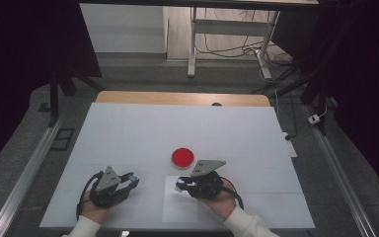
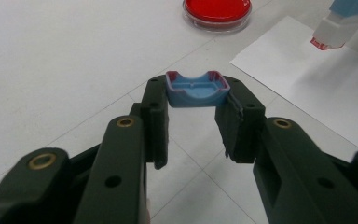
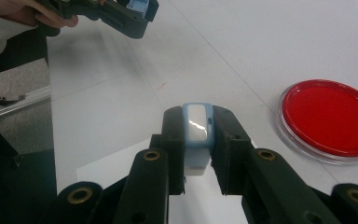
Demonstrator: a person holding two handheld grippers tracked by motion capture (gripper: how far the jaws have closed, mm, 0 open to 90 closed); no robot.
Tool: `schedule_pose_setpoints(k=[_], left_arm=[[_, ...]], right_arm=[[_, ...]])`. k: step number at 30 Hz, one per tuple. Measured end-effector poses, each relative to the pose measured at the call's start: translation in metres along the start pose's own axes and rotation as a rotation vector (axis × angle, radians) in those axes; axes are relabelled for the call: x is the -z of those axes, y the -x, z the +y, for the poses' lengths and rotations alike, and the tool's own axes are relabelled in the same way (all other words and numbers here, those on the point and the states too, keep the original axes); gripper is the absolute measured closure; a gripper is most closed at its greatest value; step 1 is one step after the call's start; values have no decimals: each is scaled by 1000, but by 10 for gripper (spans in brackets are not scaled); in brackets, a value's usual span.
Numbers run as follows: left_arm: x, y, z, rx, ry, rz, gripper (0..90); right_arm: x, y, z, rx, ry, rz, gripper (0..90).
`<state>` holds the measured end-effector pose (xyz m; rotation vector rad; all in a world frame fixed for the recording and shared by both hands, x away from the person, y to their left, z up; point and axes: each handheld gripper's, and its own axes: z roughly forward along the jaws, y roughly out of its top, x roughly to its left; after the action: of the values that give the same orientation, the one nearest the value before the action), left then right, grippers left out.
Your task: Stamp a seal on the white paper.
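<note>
— While both hands rest low on the counter [image 1: 128, 128], what does the left gripper [image 2: 197, 105] have?

— Its jaws pinch a small blue cap [image 2: 197, 88], open side up, with red smears along the rim. The pads press on the cap's two short ends. In the high view the left gripper [image 1: 131, 181] sits at about seven o'clock on the counter, the blue cap [image 1: 133, 177] at its tip, pointing toward three o'clock.

— And the right gripper [image 3: 198, 140]?

— Its jaws are clamped on a light-blue stamp body [image 3: 197, 128] with a white glossy panel on top. From the left gripper view, the stamp's lower end [image 2: 334, 32] is pale plastic with a red face, held above a white sheet of paper [image 2: 317, 88]; whether it touches the sheet, I cannot tell.

— Where is that in the high view?

— The right gripper [image 1: 183, 186] is near six o'clock, its tip over the upper part of the paper [image 1: 180, 210], pointing toward nine o'clock, facing the left one with a gap between them.

— Anything else close by?

— A round red dish [image 1: 183, 157] with a clear rim, at roughly twelve o'clock from the right gripper, just beside it, close to the counter's middle. It stands apart from the paper.
</note>
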<state>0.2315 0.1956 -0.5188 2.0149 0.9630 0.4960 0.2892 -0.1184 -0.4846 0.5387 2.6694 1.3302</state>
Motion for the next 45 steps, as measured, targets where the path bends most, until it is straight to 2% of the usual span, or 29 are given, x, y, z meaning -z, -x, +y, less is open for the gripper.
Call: schedule_pose_setpoints(k=[9,21,33,45], left_arm=[[0,0,0,0,-1,0,646],[0,0,0,0,0,0,646],[0,0,0,-1,-1,-1,646],[0,0,0,-1,-2,-3,646]], right_arm=[[-2,2,-4,-3,-38,-10,752],[-8,0,-9,25,-71,-26,752],[-13,-1,-12,50,-87,-39,752],[-15,-2,-13,50,-94,-41,752]])
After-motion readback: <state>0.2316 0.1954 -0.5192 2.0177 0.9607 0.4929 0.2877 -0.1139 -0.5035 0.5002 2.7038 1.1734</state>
